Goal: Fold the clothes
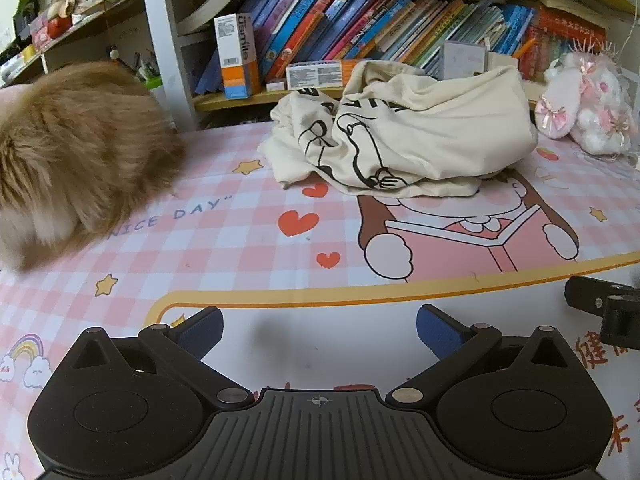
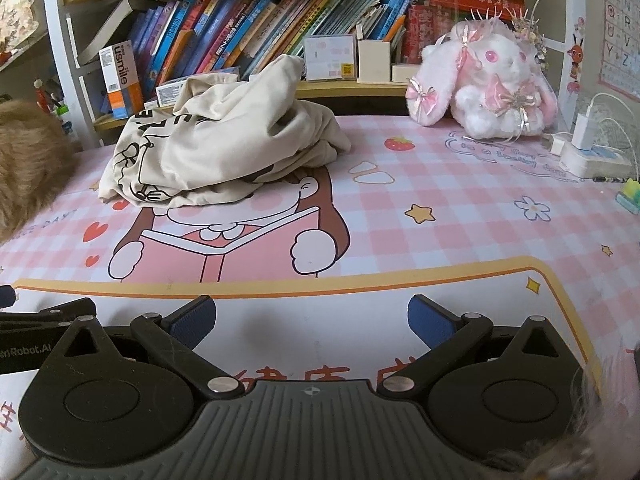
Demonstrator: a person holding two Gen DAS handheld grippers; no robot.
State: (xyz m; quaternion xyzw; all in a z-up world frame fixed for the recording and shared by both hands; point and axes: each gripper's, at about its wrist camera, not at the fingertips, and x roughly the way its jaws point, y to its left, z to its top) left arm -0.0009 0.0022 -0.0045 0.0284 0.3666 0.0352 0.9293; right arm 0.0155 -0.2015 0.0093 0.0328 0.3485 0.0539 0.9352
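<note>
A cream garment [image 1: 404, 136] with a black line drawing lies crumpled in a heap at the far side of the desk, on a pink checked mat [image 1: 240, 232]. The right wrist view shows the same garment [image 2: 216, 148] at the upper left. My left gripper [image 1: 320, 332] hovers low over the mat's near white area, open, with nothing between its blue-padded fingers [image 1: 200, 330]. My right gripper [image 2: 310, 322] is likewise open and holds nothing, well short of the garment. The left gripper's edge [image 2: 44, 320] shows at the right view's left side.
A brown furry plush [image 1: 72, 152] sits at the left of the desk. A pink-and-white plush rabbit [image 2: 484, 88] sits at the back right. A power strip with a charger [image 2: 588, 156] lies at the far right. A bookshelf [image 1: 360, 28] runs behind the garment.
</note>
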